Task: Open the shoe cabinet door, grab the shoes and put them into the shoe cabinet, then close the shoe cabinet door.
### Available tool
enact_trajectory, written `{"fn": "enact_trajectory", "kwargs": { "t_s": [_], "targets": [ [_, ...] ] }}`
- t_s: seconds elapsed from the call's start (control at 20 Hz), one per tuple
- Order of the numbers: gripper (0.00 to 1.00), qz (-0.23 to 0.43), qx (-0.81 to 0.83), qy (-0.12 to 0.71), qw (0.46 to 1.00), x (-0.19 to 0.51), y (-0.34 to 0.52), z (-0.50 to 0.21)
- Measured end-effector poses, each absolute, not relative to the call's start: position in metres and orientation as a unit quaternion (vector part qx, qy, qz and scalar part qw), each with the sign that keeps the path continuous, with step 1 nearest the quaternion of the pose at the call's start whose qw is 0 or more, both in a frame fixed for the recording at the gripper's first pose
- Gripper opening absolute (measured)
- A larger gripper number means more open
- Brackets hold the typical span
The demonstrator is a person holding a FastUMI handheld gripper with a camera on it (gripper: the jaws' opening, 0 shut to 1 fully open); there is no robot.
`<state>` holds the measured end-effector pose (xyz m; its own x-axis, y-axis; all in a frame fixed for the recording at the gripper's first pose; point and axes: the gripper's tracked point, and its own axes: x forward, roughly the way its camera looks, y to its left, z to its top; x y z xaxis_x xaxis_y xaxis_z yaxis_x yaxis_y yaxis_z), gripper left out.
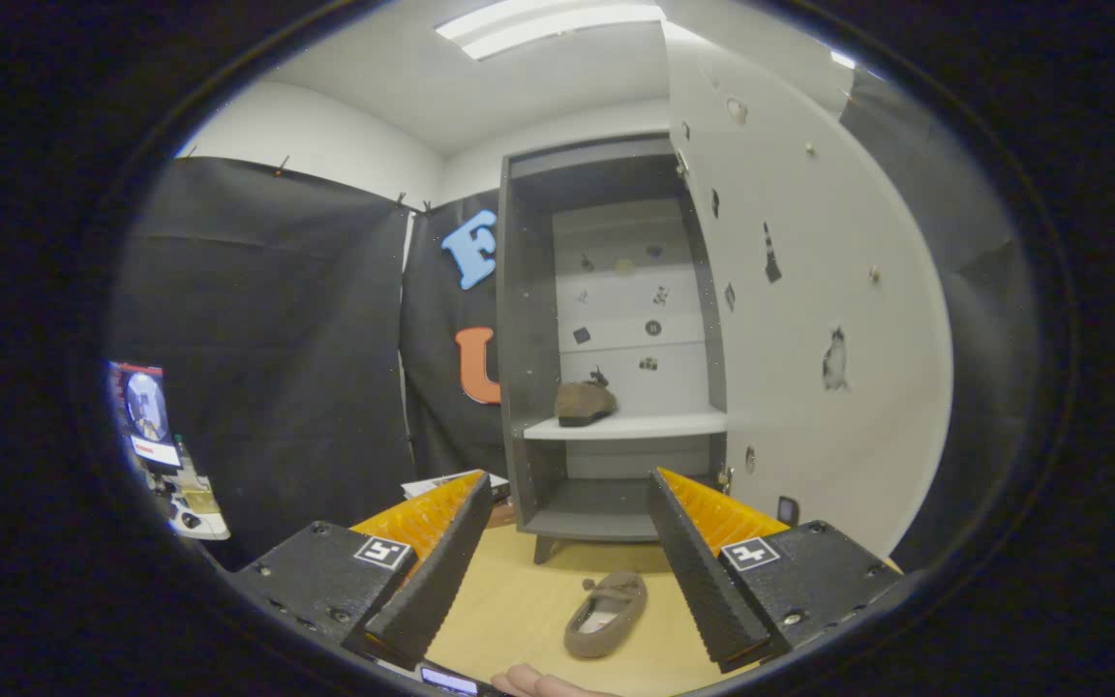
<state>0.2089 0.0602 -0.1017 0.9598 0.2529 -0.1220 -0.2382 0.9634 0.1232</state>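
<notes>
Black cloth booth walls (267, 339), white ceiling with strip light (548, 21), pale wooden floor (519, 600).

This was a staged recording booth, not a lived-in home. Black cloth (267, 339) hung as walls below a plain white ceiling with a fluorescent light panel (548, 24). A lone shoe cabinet (519, 387) stood on a bare wooden table (509, 600), and a monitor (143, 407) sat on a cluttered side desk.

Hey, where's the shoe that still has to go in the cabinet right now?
The loose shoe lies on the wooden table between the fingers of the open gripper, just in front of the open shoe cabinet, whose shelf already holds the other shoe.
</notes>
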Motion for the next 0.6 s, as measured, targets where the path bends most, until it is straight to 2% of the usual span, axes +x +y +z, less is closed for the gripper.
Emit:
{"fn": "enact_trajectory", "kwargs": {
  "t_s": [0.4,0.6],
  "targets": [
    [1.00,0.093,0.003,0.165,0.982,0.260,0.076,-0.214],
    [0.98,0.051,-0.011,0.236,0.970,0.279,0.066,-0.285]
  ]
}}
